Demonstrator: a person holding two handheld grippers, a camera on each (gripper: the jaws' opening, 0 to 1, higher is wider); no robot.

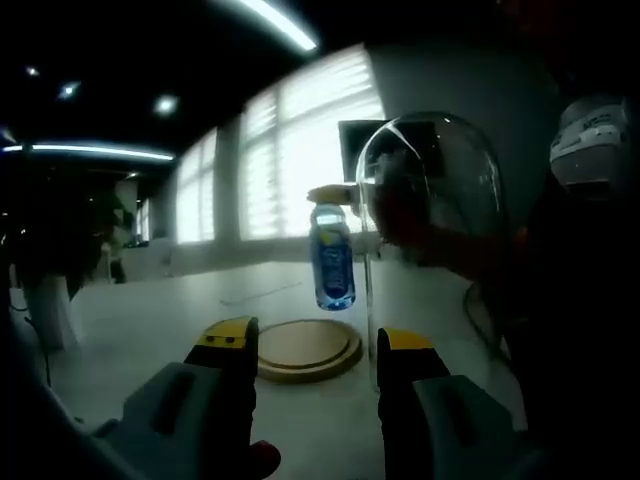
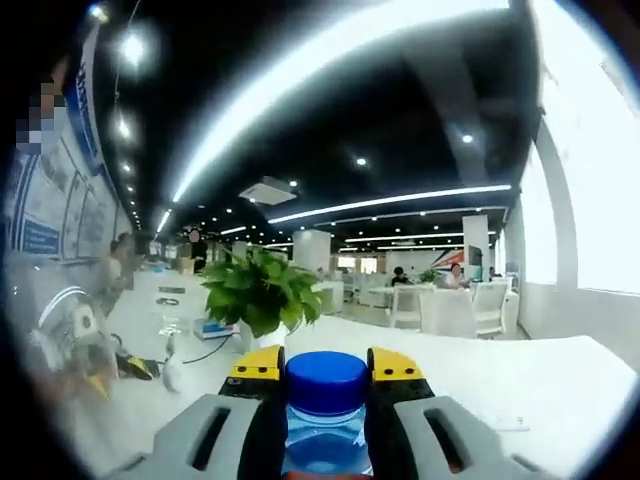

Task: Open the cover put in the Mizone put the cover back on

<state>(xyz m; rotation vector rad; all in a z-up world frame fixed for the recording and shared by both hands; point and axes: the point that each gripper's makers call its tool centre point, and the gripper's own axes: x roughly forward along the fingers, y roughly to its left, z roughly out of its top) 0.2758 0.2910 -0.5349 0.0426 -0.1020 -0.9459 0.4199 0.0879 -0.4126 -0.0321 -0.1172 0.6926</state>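
Note:
A Mizone bottle point(image 1: 332, 262) with a blue label hangs upright just above and behind a round wooden base point(image 1: 305, 348) on the white table. My right gripper point(image 1: 330, 193) holds it by the top. In the right gripper view that gripper point(image 2: 325, 368) is shut on the bottle point(image 2: 325, 385), with the blue cap between its yellow tips. A clear glass dome cover point(image 1: 430, 185) is raised and tipped on its side at the right. Its rim runs down beside my left gripper's right finger. The left gripper point(image 1: 316, 338) has its jaws wide apart. What holds the dome is hidden.
The white table point(image 2: 520, 380) stretches ahead. A potted green plant point(image 2: 258, 290) stands on it, with cables and small items point(image 2: 130, 365) at its left. White chairs point(image 2: 450, 305) stand further back. A dark figure point(image 1: 590, 300) is close at the right.

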